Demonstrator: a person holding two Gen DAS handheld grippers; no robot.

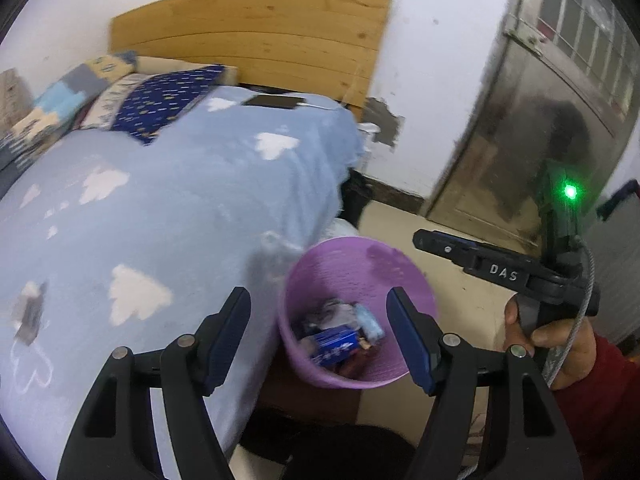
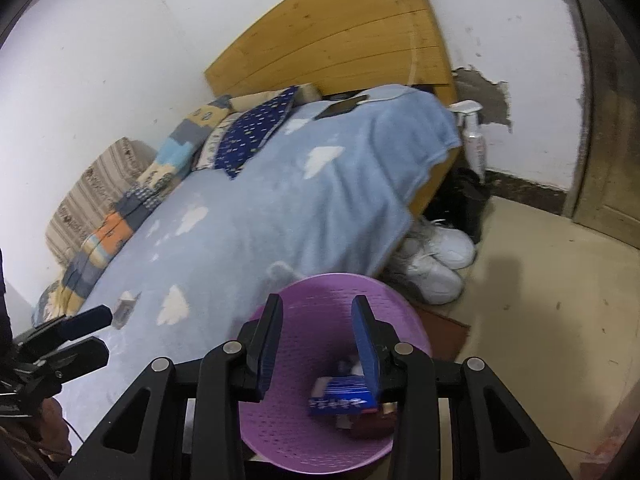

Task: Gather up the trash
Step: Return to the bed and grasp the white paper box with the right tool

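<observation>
the blue box lies in the purple bin — right gripper fingers spread, empty above it; left gripper fingers spread too — one small scrap left on the bed.

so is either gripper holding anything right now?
No. Left gripper and right gripper are both open and empty; the blue box lies loose in the purple bin.

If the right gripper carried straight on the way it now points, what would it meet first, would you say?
Most likely the blue carton lying in the purple perforated plastic bin. The right gripper hangs open over the bin's mouth with nothing between its fingers, though depth is hard to judge.
</observation>
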